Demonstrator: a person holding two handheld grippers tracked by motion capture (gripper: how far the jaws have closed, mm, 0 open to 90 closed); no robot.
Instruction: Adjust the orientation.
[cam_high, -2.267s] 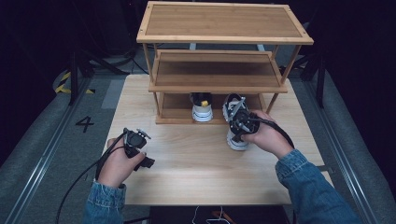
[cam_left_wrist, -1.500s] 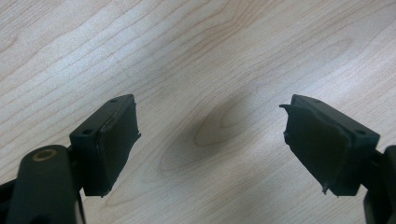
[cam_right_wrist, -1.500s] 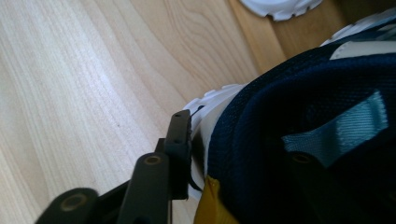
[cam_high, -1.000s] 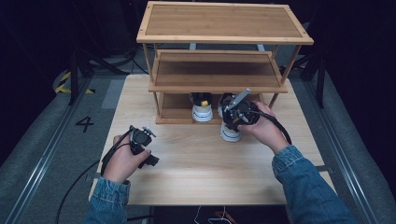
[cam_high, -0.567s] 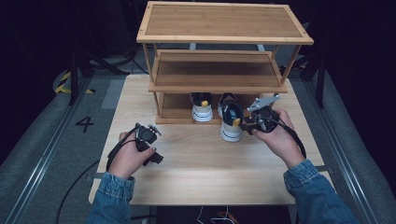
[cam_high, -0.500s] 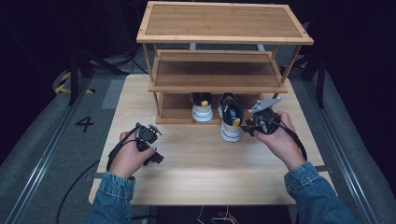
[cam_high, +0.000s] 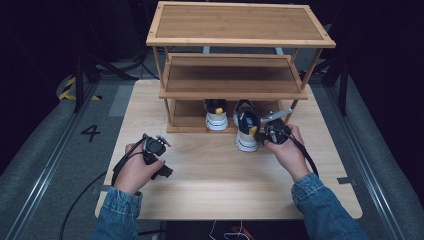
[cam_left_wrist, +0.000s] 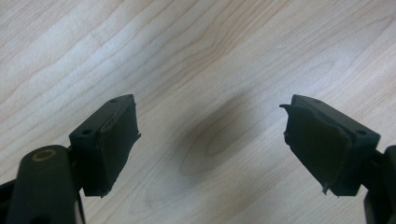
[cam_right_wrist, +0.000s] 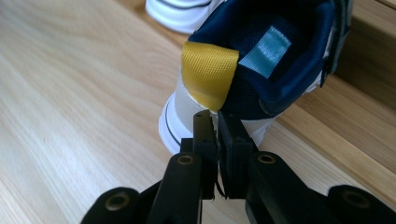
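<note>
Pale wooden table (cam_high: 210, 195), dark room; three-tier rack (cam_high: 240, 90) at far edge. Right gripper (cam_right_wrist: 217, 122) pressed together behind shoe (cam_right_wrist: 261, 60); left gripper (cam_left_wrist: 210, 140) spread.

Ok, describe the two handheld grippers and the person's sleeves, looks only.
Both forearms wear blue denim sleeves with buttoned cuffs. The left gripper is black, with two blocky jaws faced with dark, ragged-edged pads and brass-coloured pivot pins. The right gripper has matching black jaws and brass pins, plus a grey plate on top. A black cable trails from each.
</note>
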